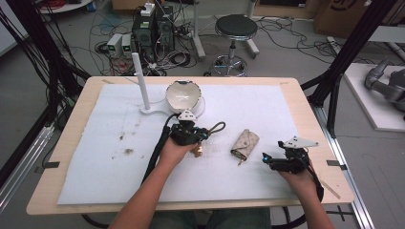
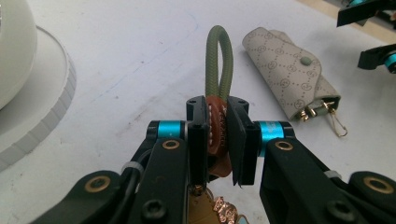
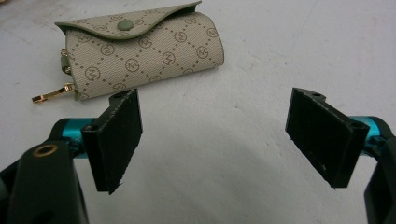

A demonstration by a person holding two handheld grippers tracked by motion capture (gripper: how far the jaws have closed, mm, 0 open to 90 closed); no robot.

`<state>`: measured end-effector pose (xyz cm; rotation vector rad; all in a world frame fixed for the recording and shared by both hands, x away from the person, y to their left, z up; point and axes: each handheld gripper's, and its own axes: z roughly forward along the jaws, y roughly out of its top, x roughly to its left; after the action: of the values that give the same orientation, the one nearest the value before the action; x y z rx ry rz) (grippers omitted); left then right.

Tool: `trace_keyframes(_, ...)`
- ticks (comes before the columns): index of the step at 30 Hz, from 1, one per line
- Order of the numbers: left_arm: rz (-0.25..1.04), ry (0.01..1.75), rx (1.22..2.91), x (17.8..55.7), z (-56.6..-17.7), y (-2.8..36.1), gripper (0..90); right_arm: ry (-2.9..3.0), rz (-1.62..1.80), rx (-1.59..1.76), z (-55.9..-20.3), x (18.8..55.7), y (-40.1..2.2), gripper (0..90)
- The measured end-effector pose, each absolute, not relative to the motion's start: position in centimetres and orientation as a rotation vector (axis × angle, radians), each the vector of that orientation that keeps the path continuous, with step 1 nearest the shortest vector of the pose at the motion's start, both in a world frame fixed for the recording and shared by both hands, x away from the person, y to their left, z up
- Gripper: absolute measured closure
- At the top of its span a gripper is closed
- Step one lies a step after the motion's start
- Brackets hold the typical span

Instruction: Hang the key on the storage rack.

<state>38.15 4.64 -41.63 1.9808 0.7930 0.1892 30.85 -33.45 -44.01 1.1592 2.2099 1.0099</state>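
Mid-frame, the left tool (image 1: 198,135) clamps a keychain strap (image 2: 218,122), the right tool (image 1: 268,159) gapes over the white-covered tabletop (image 1: 95,171).

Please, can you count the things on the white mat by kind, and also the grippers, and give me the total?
Key pouch: 1
Keychain with green loop, held in the left gripper: 1
White bowl: 1
White post on a base: 1
Grippers: 2, the left one and the right gripper, which is open
Total: 6
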Motion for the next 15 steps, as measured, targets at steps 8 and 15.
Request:
trace_keyframes(8, 0.206, 0.802, 1.918, 37.8, -40.4, 6.3, 79.0, 2.215, 1.013, 1.147, -44.1, 31.0, -33.3, 19.0)
trace_keyframes(15, 0.307, 0.797, 1.854, 36.8, -37.3, 9.7, 79.0, 2.216, 1.016, 1.144, -44.1, 31.1, -33.1, 19.0)
